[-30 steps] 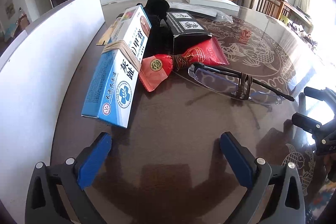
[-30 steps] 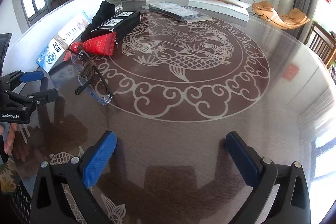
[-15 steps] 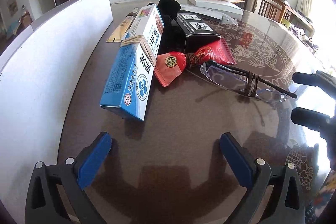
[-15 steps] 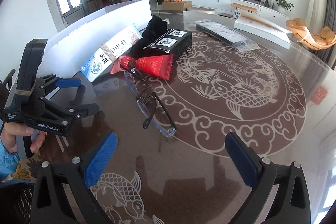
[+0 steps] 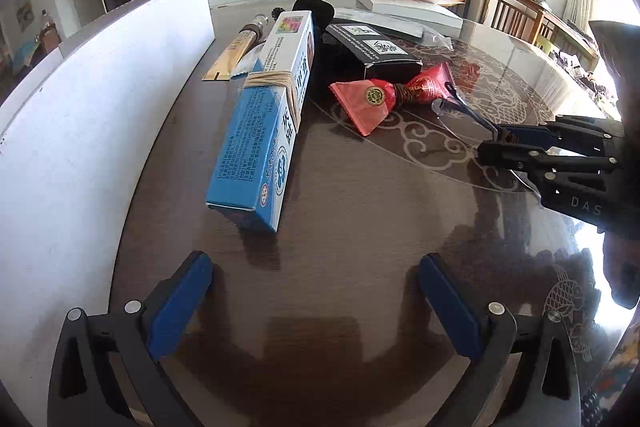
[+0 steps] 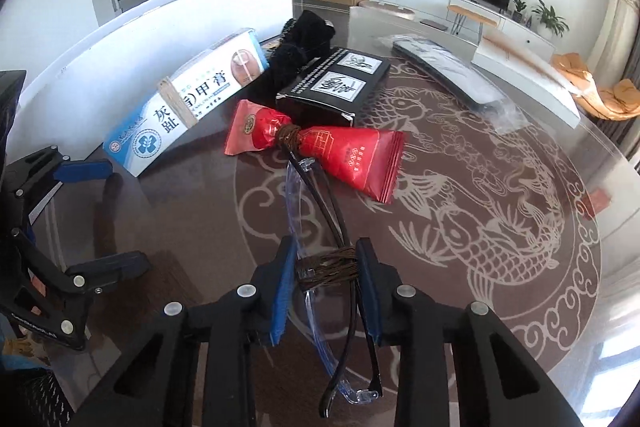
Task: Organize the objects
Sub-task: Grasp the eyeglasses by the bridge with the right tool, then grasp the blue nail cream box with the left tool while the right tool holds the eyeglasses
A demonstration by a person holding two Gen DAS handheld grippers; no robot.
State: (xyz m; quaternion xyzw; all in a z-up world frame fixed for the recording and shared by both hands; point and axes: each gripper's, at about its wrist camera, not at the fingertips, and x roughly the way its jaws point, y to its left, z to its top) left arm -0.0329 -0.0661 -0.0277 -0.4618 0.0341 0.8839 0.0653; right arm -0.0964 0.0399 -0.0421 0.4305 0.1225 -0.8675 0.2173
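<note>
Folded clear glasses (image 6: 316, 227) with black arms, bound by brown cord, lie on the dark table. My right gripper (image 6: 326, 259) is shut on the glasses at the cord; it also shows in the left wrist view (image 5: 500, 143), with the glasses (image 5: 460, 107) ahead of it. A red packet (image 6: 320, 147) tied with cord lies beyond, touching the glasses' far end. A blue-and-white box (image 5: 268, 115) with a rubber band and a black box (image 5: 372, 55) lie behind. My left gripper (image 5: 316, 291) is open and empty, short of the blue box.
A white board (image 5: 80, 107) stands along the table's left side. A black cloth item (image 6: 300, 43) lies behind the boxes. A plastic-wrapped dark item (image 6: 452, 75) and a long white box (image 6: 520, 67) lie far back. A wooden stick (image 5: 236, 55) lies beside the blue box.
My right gripper has swung left to the glasses and closed on them at the cord. My left gripper stayed open and shifted slightly back from the blue box.
</note>
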